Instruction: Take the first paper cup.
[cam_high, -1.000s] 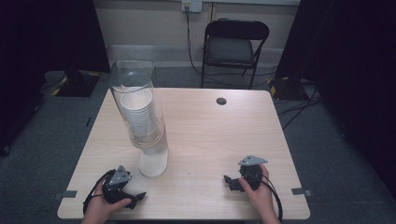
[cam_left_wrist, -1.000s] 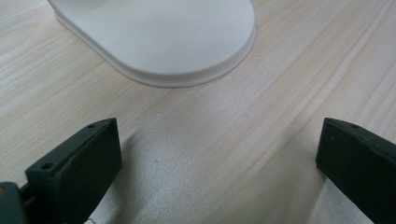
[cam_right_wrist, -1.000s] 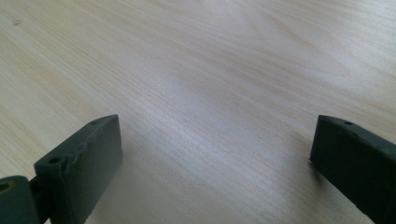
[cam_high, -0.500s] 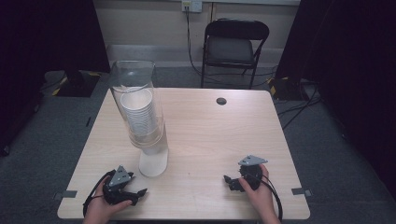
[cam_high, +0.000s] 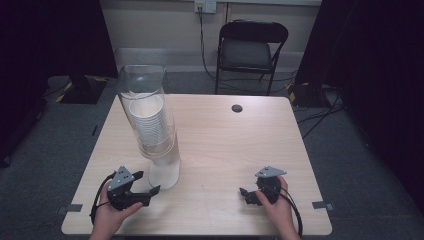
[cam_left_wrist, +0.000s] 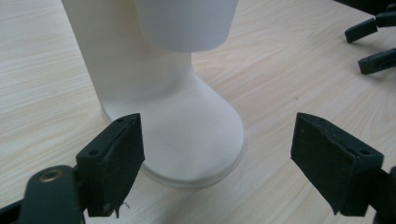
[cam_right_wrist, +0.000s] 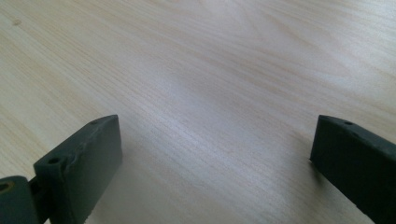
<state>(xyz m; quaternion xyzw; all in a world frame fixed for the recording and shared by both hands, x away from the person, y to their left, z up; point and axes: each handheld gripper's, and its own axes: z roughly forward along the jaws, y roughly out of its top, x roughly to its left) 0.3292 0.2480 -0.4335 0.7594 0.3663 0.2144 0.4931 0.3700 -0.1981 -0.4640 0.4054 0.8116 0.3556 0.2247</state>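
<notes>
Standing upright near the left edge of the table (cam_high: 260, 150), the cup dispenser (cam_high: 159, 150) was what the coming move turned on: a white flared base carrying a clear tube with a stack of white paper cups (cam_high: 150, 122) inside it. Its long axis ran vertically, with the tube mouth on top and the flared base on the table.

The left gripper (cam_high: 150, 192) sat at the near left, just beside that base, and its jaws pointed right and slightly away from the person, toward the foot of the dispenser. In the left gripper view the white base (cam_left_wrist: 187, 135) lay straight ahead, between the lines of the two jaws but apart from both. The jaws had just been closing, yet they stood parted with nothing between the pads.

The right gripper (cam_high: 246, 194) lay at the near right, well apart from the dispenser, jaws spread over bare wood. The left hand (cam_high: 112, 212) was plainly nearer, so the reach was likely its job.
</notes>
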